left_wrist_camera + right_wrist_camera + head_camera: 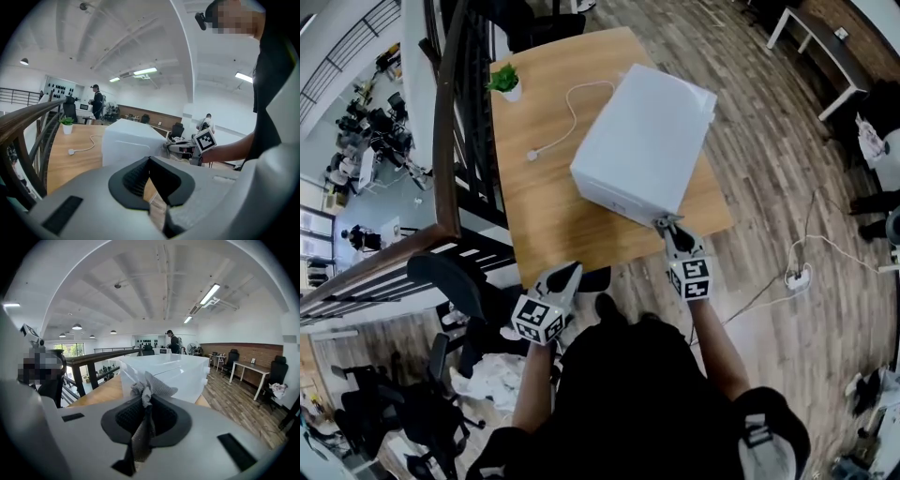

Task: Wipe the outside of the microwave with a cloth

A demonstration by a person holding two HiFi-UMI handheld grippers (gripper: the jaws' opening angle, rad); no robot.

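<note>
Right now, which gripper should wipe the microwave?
Right. The right gripper grips the cloth close to the microwave, at its near corner; the left gripper holds nothing and sits farther back.

Head view looks steeply down on the microwave (642, 141). Both gripper views share it, facing it from low down: the right close, the left farther off.

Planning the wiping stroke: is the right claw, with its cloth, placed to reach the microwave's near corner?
Probably yes: the right claw holds the cloth right at the near corner of the microwave, with nothing visible between them.
</note>
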